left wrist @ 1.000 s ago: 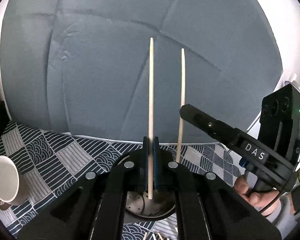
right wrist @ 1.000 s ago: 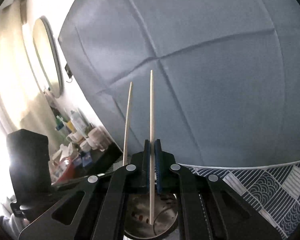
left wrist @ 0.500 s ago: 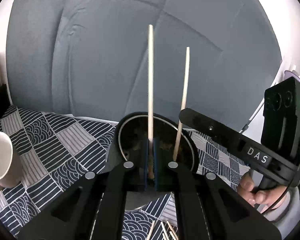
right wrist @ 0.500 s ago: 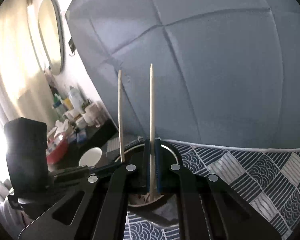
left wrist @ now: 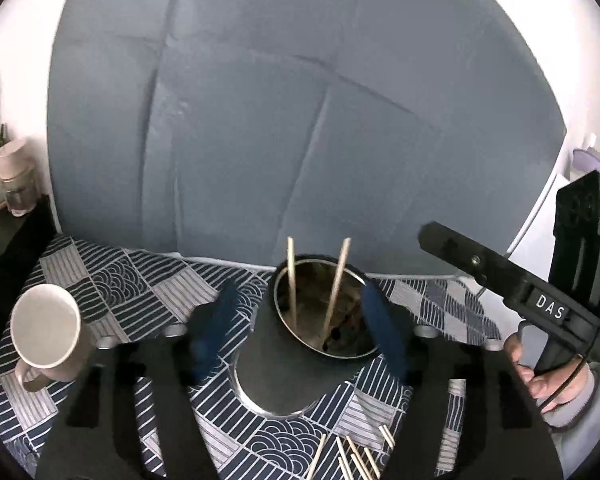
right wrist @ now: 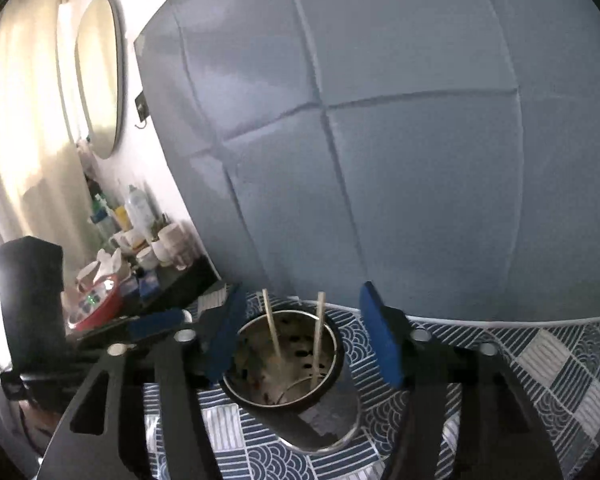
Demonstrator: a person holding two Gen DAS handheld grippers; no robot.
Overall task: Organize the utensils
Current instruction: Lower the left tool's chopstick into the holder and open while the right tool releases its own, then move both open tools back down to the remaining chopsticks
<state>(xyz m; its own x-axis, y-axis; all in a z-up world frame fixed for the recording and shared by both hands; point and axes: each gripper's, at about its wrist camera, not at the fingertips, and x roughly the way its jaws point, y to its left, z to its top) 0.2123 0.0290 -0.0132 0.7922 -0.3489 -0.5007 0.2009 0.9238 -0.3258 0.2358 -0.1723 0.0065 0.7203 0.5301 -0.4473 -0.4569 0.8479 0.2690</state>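
Note:
A dark metal utensil holder [left wrist: 276, 368] stands on the patterned cloth, between my left gripper's [left wrist: 300, 330] blue pads. Two pale chopsticks [left wrist: 291, 280] [left wrist: 338, 280] lean inside it, free of any pad. The left jaws are opening with only the holder and sticks in the gap. In the right wrist view the same holder [right wrist: 324, 420] and chopsticks [right wrist: 272, 332] [right wrist: 318, 336] sit between my right gripper's [right wrist: 302, 340] pads, whose jaws are opening too and touch nothing. The right gripper [left wrist: 500, 276] reaches in from the right in the left wrist view.
A white mug [left wrist: 44, 328] lies tilted on the cloth at left. Several loose chopsticks [left wrist: 352, 460] lie in front of the holder. A blue-grey padded panel [left wrist: 300, 120] rises behind. A dark shelf with bottles and a red bowl [right wrist: 96, 304] stands far left.
Each gripper was shut on one upright chopstick above the holder. Both jaws have spread, and the two chopsticks have dropped into the holder. Both views have tilted down and drawn back.

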